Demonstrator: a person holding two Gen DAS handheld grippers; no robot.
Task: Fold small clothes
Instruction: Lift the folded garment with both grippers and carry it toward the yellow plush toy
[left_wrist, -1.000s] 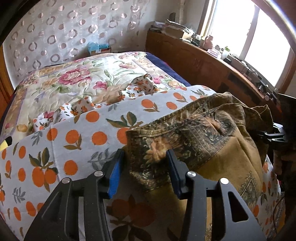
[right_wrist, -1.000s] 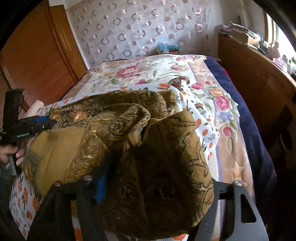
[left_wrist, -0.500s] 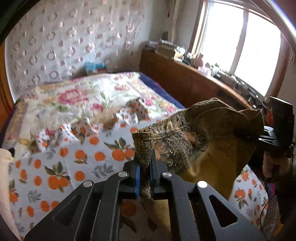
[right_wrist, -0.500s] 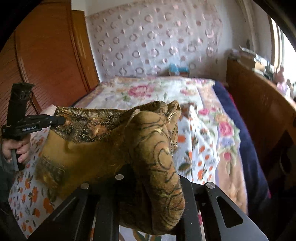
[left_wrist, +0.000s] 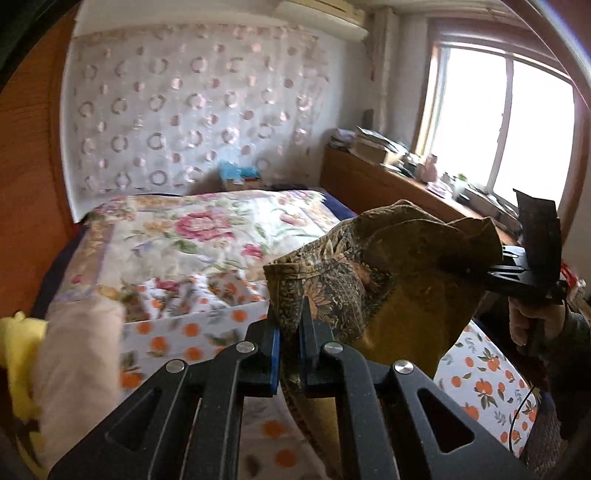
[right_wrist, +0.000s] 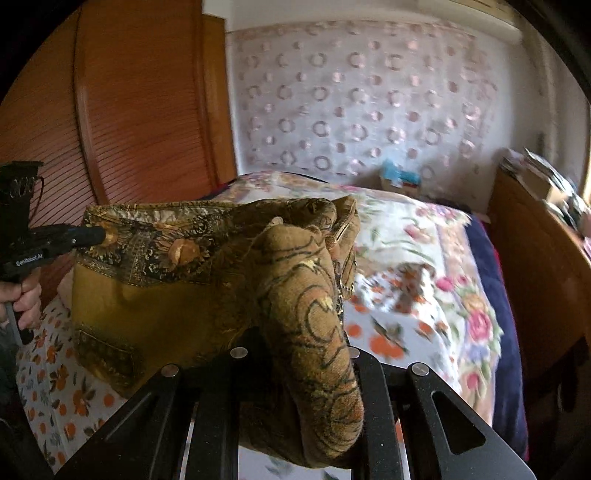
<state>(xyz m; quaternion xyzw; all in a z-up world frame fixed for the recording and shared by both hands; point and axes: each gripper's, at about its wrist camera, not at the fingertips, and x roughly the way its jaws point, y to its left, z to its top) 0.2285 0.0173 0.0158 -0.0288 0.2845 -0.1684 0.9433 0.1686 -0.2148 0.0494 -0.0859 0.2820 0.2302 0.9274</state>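
The mustard-brown patterned garment (left_wrist: 388, 295) hangs in the air above the near end of the bed (left_wrist: 207, 236), strung between the two handheld tools. On the side towards the wooden wardrobe (right_wrist: 122, 110), the left gripper (left_wrist: 289, 332) has its blue pads nearly together, pinching one corner of the ornate waistband hem. On the window side, the right gripper (right_wrist: 295, 354) is clamped on the opposite corner; from its own camera the cloth bunches over the fingers and hides the pads, but a thick wad sits squeezed between them, and from the other camera its tip is buried in the fabric.

I judge the point of this hold is to let the piece drop straight under its own weight, so wrinkles fall out and the top edge pulls taut before it is laid flat. The band between the grips sags only slightly, and the right corner carries an extra lump that may need shaking loose.

Below the garment, the orange-print sheet (left_wrist: 192, 332) offers a broad flat landing. Beside it on the wardrobe side, a beige and yellow soft thing (left_wrist: 74, 354) crowds that edge. On the window side a wooden sideboard (right_wrist: 535, 258) runs close along the bed, leaving little room to swing that way; towards the headboard the floral quilt (right_wrist: 443, 236) lies open.
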